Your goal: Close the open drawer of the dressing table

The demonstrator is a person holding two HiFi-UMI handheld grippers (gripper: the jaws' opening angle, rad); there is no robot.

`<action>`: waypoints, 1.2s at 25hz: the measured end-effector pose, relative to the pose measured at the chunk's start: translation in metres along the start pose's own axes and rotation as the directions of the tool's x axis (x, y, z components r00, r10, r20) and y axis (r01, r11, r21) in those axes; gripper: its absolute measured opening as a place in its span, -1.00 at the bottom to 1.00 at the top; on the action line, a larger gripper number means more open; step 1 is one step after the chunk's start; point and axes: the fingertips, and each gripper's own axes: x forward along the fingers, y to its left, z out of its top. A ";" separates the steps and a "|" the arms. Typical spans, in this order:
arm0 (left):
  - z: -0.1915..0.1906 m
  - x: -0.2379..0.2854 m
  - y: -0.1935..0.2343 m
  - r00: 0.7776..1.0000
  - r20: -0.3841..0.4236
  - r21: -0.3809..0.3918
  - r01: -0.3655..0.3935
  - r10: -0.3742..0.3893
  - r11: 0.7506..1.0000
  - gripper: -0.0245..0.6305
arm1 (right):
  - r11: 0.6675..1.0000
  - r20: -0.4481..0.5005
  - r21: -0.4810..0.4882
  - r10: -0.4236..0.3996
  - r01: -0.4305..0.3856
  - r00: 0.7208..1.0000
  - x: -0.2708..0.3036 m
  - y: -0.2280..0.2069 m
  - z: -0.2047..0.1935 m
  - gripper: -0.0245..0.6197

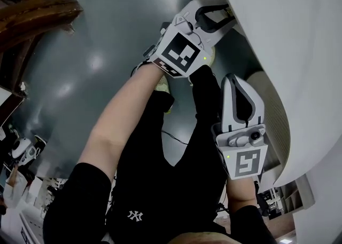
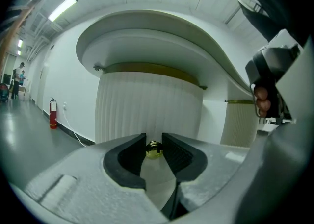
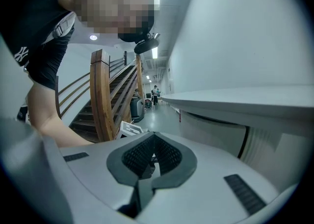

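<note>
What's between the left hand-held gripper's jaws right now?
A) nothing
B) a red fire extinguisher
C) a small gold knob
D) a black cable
C: in the left gripper view the gold knob sits right between the pads of the left hand-held gripper, in front of the ribbed white front.

You can see a wooden staircase [image 3: 105,95] beside you, a shiny grey floor [image 1: 107,50], a red fire extinguisher [image 2: 53,113] by the white wall [image 2: 68,86], and long lights [image 2: 63,7] overhead.
</note>
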 end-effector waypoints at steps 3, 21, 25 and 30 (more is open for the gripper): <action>0.003 0.008 -0.001 1.000 0.016 0.000 0.001 -0.001 1.000 -0.60 | 1.000 -0.003 -0.005 0.002 -0.002 1.000 0.000 0.000 -0.003 -0.88; 0.009 0.007 -0.005 1.000 0.026 -0.029 0.002 -0.001 1.000 -0.57 | 0.999 -0.004 -0.001 0.041 -0.041 0.999 0.001 0.007 0.007 -0.88; 0.012 -0.010 -0.009 1.000 0.000 -0.038 -0.011 0.011 0.999 -0.56 | 0.999 0.011 0.024 0.047 -0.047 0.999 -0.001 0.014 0.019 -0.88; 0.028 -0.041 -0.022 1.000 -0.023 -0.062 -0.014 0.013 0.998 -0.60 | 0.998 0.009 0.052 0.031 -0.031 0.999 -0.008 0.023 0.035 -0.88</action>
